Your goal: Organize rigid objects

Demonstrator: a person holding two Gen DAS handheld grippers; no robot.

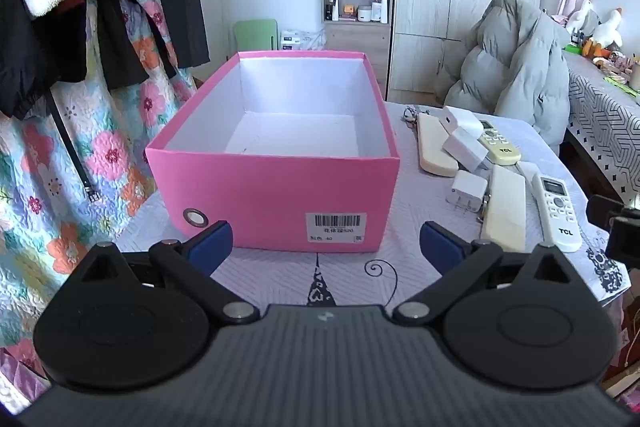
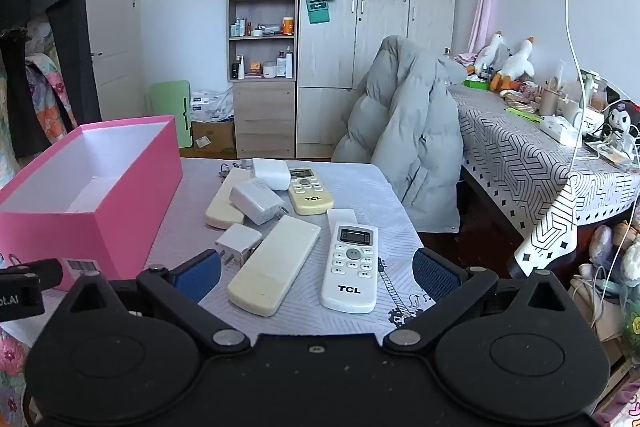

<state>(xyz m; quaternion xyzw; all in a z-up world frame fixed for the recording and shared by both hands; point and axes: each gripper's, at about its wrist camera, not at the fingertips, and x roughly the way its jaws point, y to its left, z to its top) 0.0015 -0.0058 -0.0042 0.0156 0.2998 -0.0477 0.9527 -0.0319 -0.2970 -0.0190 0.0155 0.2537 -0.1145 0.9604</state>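
- Nothing looks sorted yet: the open pink cardboard shoebox with a white lining (image 1: 276,183) stands on the pale quilted table cover (image 2: 376,187) and its inside shows bare, as far as both views reach
- All the rigid items lie in one loose cluster on the cover, just beside the box on its right side as the left wrist view shows it
- The left gripper (image 1: 326,245) hovers in front of the box's labelled end, its blue-padded fingers spread wide with nothing between them
- The right gripper (image 2: 316,273) hovers over the near end of the cluster, fingers likewise spread wide and empty; below the gap between them lie the white TCL air-conditioner remote with grey buttons (image 2: 352,267) and the cream remote lying face down (image 2: 274,267)
- Judged from this, the whole job is left: every piece has to go into the box
- Remotes, counted: four, being the white TCL one, the yellowed TCL remote with a small screen (image 2: 309,190), the near cream one and a second cream face-down remote (image 2: 225,205) farther back
- White plastic plug chargers, counted: three, being a small cube with prongs (image 2: 238,242), a larger one (image 2: 256,201) resting on the farther cream remote, and one at the back (image 2: 271,173)
- A small dark tangle, perhaps keys or a cable, lies behind the cluster; too small to tell
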